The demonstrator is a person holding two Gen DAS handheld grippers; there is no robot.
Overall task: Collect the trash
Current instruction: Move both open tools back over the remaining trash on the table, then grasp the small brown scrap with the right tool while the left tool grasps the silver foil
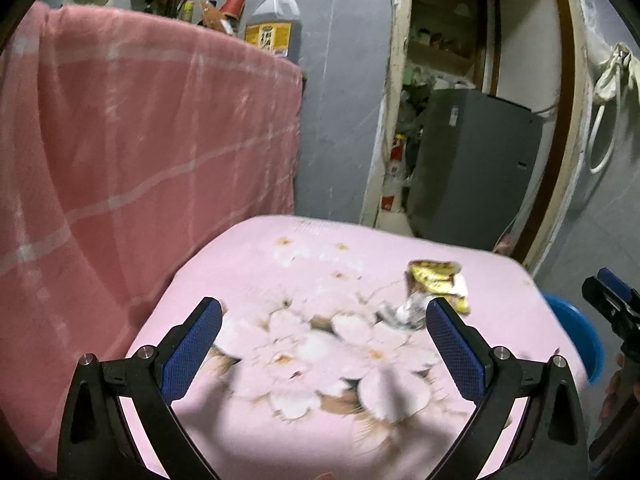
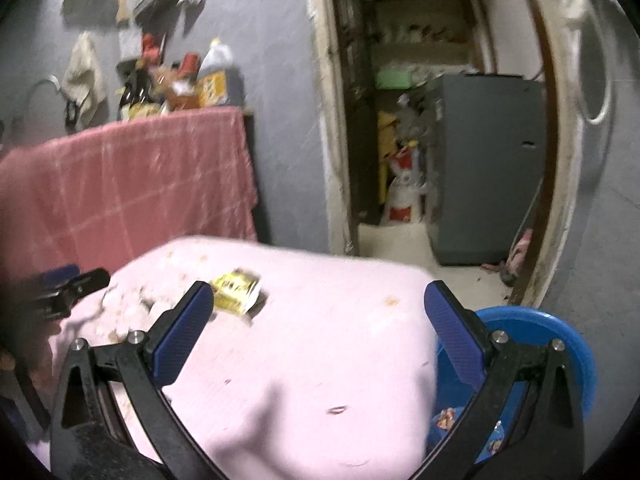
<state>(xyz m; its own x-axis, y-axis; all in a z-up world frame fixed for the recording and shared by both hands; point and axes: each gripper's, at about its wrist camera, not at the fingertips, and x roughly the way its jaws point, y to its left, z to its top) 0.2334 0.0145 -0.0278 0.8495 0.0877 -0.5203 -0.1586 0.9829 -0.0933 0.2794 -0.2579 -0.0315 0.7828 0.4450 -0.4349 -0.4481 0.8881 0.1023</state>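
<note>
Across the lower frame, a pink floral cloth [image 1: 320,360] is spread, with a yellow wrapper [image 1: 438,280] and crumpled foil [image 1: 404,312] at centre right. Both the left gripper [image 1: 323,340] and right gripper [image 2: 318,324] are held wide, empty. A blue bin [image 2: 560,344] is partly hidden at lower right.

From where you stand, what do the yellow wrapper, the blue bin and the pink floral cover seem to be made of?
Yellow wrapper: looks like thin printed plastic film, glossy and crumpled, with a silvery inner side.
Blue bin: apparently moulded plastic, with a smooth, slightly shiny rim.
Pink floral cover: probably woven fabric, matte, with a soft rounded edge; blur hides the weave.
</note>
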